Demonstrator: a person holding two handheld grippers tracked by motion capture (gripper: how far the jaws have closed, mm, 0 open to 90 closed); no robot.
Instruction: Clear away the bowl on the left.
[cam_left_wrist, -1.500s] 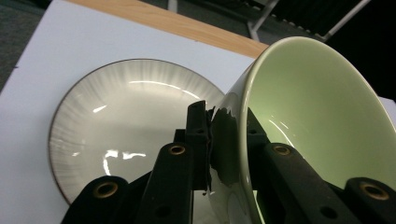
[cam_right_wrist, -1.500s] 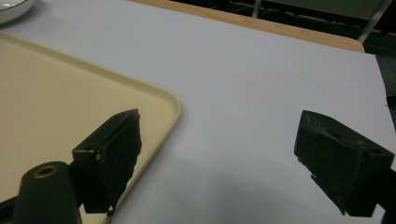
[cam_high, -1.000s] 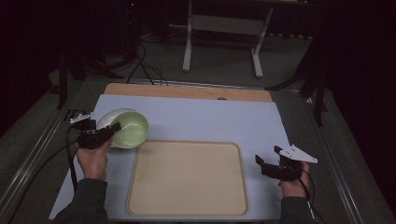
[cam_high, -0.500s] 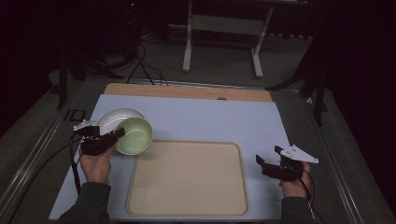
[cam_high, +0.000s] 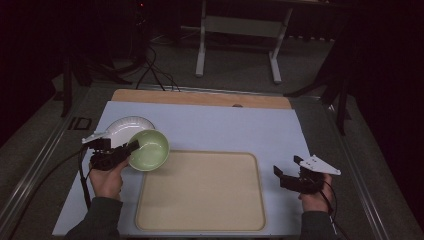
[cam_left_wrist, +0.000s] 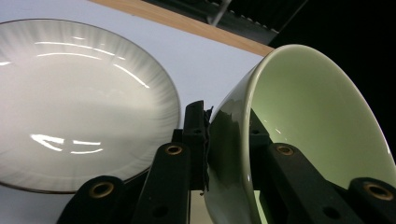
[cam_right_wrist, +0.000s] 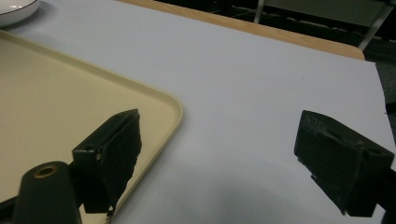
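My left gripper is shut on the rim of a pale green bowl, holding it tilted above the table at the left corner of the beige tray. The left gripper view has the bowl clamped between the two black jaws. A white plate lies on the table just behind the bowl, and it shows large as the plate in the left gripper view. My right gripper is open and holds nothing, just off the tray's right edge. Its own view has the gripper over the bare mat beside the tray.
A pale blue mat covers the table, with a wooden strip along the far edge. Metal rails run down both table sides. A white stand and cables stand on the dark floor beyond.
My left gripper has carried the green bowl off the white plate, rightward and toward the tray, uncovering the plate. The right gripper has stayed where it was.
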